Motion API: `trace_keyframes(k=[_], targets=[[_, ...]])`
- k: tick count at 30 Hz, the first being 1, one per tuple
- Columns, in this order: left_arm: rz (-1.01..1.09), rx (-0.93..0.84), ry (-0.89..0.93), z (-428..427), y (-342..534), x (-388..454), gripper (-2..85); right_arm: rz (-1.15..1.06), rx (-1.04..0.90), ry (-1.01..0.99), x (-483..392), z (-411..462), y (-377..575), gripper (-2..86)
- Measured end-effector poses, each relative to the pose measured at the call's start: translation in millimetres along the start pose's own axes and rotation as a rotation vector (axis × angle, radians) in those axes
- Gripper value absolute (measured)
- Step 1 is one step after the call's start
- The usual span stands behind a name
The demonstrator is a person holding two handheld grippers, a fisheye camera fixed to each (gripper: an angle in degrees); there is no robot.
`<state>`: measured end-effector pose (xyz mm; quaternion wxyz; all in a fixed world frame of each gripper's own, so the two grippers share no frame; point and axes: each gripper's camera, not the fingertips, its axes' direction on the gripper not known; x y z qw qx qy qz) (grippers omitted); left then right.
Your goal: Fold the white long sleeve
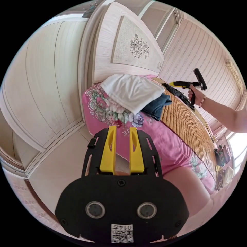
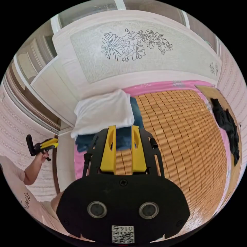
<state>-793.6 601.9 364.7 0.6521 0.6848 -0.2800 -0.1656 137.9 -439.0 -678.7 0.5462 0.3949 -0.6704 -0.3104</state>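
Note:
The white long sleeve (image 1: 131, 90) lies folded in a neat block on top of a dark blue garment (image 1: 157, 106) at the corner of the bed. In the right gripper view the white long sleeve (image 2: 103, 113) rests on the blue garment (image 2: 123, 140) just beyond my right gripper (image 2: 123, 128), which is open and holds nothing. My left gripper (image 1: 123, 128) hangs open and empty over the pink bed edge, short of the stack. A hand holds the right gripper (image 1: 173, 84) above the mat, and the left gripper (image 2: 55, 143) is off the bed's side.
A bamboo mat (image 2: 177, 133) covers the bed over a pink floral sheet (image 1: 154, 144). A black garment (image 2: 227, 126) lies crumpled at the mat's far side. The headboard (image 2: 133, 59) stands behind the stack. Pale floor (image 1: 61, 164) runs beside the bed, with wardrobe doors (image 1: 38, 85) close by.

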Motion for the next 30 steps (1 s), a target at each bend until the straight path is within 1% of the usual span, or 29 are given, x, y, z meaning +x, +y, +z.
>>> trace_keyframes(k=[1, 3, 4, 6, 7, 8, 9, 10, 11, 12, 13, 14, 15, 16, 18, 21, 24, 27, 30], targets=[[0.007, -0.007, 0.026, -18, 18, 16, 6.7, 0.019, -0.031, 0.016, -1, -8, 31, 8.6], [0.014, 0.008, 0.057, -45, 42, 43, 5.2, 0.144, -0.172, 0.091, -8, -43, 160, 7.4], [0.023, 0.029, 0.069, -62, 54, 65, 4.3, 0.180, -0.204, 0.106, -11, -53, 192, 7.2], [0.082, 0.045, 0.121, -81, 61, 103, 3.6, 0.367, -0.313, 0.172, -26, -102, 312, 6.9], [0.141, 0.049, 0.175, -89, 60, 131, 3.2, 0.421, -0.330, 0.187, -30, -115, 340, 6.8], [0.183, 0.052, 0.207, -92, 58, 146, 3.1, 0.538, -0.353, 0.206, -37, -142, 393, 6.7], [0.281, 0.050, 0.275, -98, 54, 179, 2.8, 0.642, -0.339, 0.225, -44, -170, 441, 6.7], [0.385, 0.036, 0.333, -103, 48, 212, 2.5, 0.686, -0.325, 0.241, -47, -184, 463, 6.6], [0.440, 0.034, 0.360, -107, 45, 230, 2.3, 0.767, -0.295, 0.290, -55, -211, 506, 6.6], [0.550, 0.034, 0.398, -115, 41, 267, 1.6, 0.838, -0.254, 0.349, -63, -235, 547, 6.7], [0.651, 0.024, 0.407, -123, 38, 304, 1.2, 0.876, -0.235, 0.377, -67, -246, 567, 6.7], [0.703, 0.013, 0.416, -127, 37, 322, 1.2, 0.957, -0.198, 0.417, -75, -265, 606, 6.7], [0.801, 0.003, 0.450, -136, 38, 357, 1.3, 1.031, -0.148, 0.437, -83, -281, 643, 6.8], [0.874, 0.008, 0.484, -146, 40, 390, 1.5, 1.066, -0.119, 0.446, -88, -288, 661, 6.8], [0.935, 0.024, 0.530, -162, 45, 433, 2.3, 1.181, -0.013, 0.469, -105, -308, 727, 6.8], [0.998, 0.043, 0.575, -181, 61, 501, 4.7, 1.274, 0.075, 0.456, -118, -320, 797, 7.0], [1.044, 0.000, 0.617, -189, 80, 568, 6.3, 1.338, 0.157, 0.438, -123, -332, 856, 7.6], [1.082, -0.063, 0.663, -188, 98, 636, 6.5, 1.364, 0.216, 0.459, -123, -348, 907, 7.8], [1.149, -0.105, 0.687, -183, 119, 709, 6.9, 1.359, 0.211, 0.538, -119, -361, 950, 8.3]])
